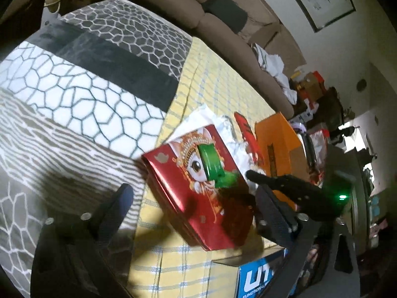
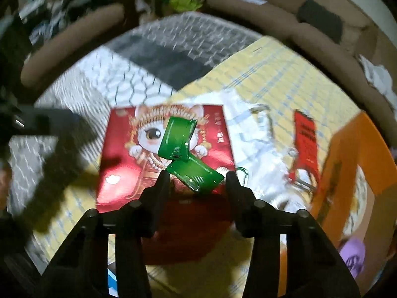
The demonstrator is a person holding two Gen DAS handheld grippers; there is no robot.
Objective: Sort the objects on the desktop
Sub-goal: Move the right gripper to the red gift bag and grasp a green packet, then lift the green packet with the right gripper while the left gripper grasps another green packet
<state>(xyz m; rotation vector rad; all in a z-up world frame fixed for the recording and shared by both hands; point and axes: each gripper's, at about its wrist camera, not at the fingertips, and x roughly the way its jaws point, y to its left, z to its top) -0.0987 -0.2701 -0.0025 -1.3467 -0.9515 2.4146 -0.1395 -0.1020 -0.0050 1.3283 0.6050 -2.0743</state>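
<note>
A red box with a cartoon cat (image 1: 198, 186) (image 2: 139, 149) lies on the yellow checked cloth (image 1: 211, 79) (image 2: 273, 74). Two green packets (image 1: 212, 164) (image 2: 183, 149) lie on its lid. My right gripper (image 2: 197, 176) is open, its fingers on either side of the near green packet, just above the lid; it also shows in the left wrist view (image 1: 250, 173). My left gripper (image 1: 196, 196) is open around the red box's near end, one finger (image 1: 116, 208) on its left, the other (image 1: 273, 213) on its right.
An orange box (image 1: 278, 139) (image 2: 352, 154) stands to the right, with a red packet (image 1: 248, 134) (image 2: 305, 139) and crumpled white plastic (image 2: 258, 149) between it and the red box. A blue box (image 1: 260, 278) sits at the near edge. A patterned grey blanket (image 1: 74, 99) lies on the left.
</note>
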